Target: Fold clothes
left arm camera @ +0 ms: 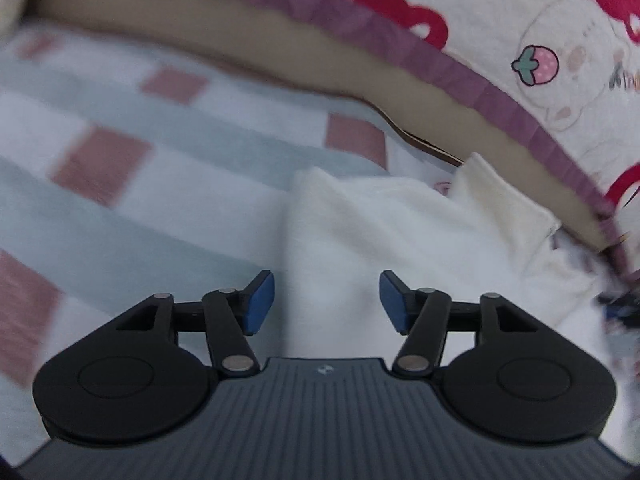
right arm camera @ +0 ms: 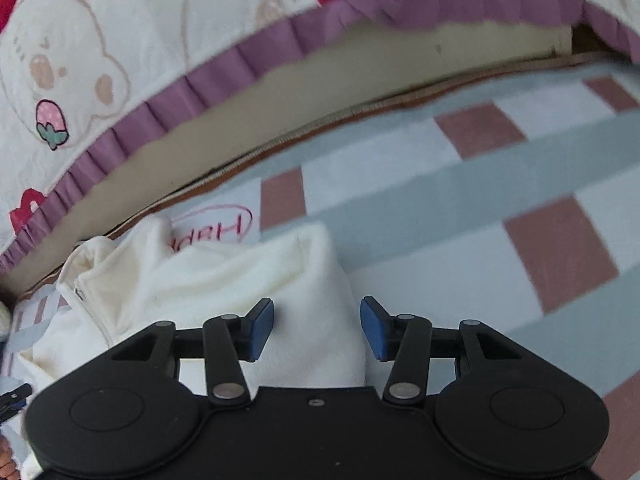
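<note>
A cream-white fleece garment (left arm camera: pixel 400 232) lies on a checked bedsheet (left arm camera: pixel 120 128). In the left wrist view my left gripper (left arm camera: pixel 327 304) is open, its blue pads spread over the garment's left part, with nothing between them. In the right wrist view the same garment (right arm camera: pixel 224 276) lies crumpled, with a zip near its left side. My right gripper (right arm camera: pixel 317 330) is open over the garment's right edge, its pads apart and empty.
A white quilt with a bear and strawberry print and a purple frill (left arm camera: pixel 500 96) lies along the far side, also in the right wrist view (right arm camera: pixel 120 64). A tan mattress edge (right arm camera: pixel 360 76) shows under it. The other gripper shows at the right edge (left arm camera: pixel 620 312).
</note>
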A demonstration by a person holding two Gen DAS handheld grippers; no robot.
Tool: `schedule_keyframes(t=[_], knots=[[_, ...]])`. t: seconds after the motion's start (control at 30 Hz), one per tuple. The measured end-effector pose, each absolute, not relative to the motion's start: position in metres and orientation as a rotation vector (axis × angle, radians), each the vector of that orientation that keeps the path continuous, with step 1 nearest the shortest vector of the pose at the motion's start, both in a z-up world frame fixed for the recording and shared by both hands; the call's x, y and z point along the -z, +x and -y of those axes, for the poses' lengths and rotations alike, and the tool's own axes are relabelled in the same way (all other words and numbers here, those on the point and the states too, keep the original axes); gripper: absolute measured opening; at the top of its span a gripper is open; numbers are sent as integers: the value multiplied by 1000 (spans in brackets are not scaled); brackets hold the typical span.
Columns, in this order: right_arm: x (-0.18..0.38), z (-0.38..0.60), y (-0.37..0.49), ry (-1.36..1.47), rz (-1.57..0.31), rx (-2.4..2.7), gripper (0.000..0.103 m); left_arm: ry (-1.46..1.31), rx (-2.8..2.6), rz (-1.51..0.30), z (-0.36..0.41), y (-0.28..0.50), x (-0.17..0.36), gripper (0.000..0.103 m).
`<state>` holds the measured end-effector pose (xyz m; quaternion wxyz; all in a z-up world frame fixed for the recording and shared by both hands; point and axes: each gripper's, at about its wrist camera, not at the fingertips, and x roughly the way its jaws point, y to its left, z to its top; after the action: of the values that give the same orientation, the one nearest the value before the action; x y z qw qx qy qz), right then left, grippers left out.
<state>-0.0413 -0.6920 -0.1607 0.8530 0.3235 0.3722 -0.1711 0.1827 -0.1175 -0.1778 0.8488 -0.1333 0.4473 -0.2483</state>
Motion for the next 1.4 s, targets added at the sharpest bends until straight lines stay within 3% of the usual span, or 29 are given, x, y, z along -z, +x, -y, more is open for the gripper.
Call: schedule_keyframes(t=[0.2,0.27,0.3,0.33,0.37,0.43,0.6,0.77,1.0,1.07,1.17,1.27,1.4], knots=[[177,678,-42,632,-698,369,54,-289,506,-897,136,199,184,64],[180,674,-35,591,-678,388,54,-200,480,-893,151,199,179,61],[179,670,-31,562,-680,400,53,-147,467,-893,160,198,175,54],[178,665,-27,521,-694,407,30,-66,474,-894,170,195,174,21],[174,659,-24,475,-711,401,22,43,505,-875,183,188,172,16],[163,644,-19,346,-729,406,14,185,572,-768,197,165,163,15],[128,606,-22,53,-667,439,12,268,540,-558,204,130,137,15],[98,602,-18,-20,-585,487,9,291,484,-444,198,122,113,14],[60,594,3,-116,-482,559,10,197,357,-333,193,140,81,15],[68,599,17,-111,-535,556,21,275,339,-409,204,157,95,27],[81,604,21,-71,-622,591,39,382,317,-570,205,166,125,32],[84,605,-2,115,-675,504,47,308,380,-666,169,141,133,34],[86,589,-46,344,-768,297,47,202,494,-719,114,89,124,41]])
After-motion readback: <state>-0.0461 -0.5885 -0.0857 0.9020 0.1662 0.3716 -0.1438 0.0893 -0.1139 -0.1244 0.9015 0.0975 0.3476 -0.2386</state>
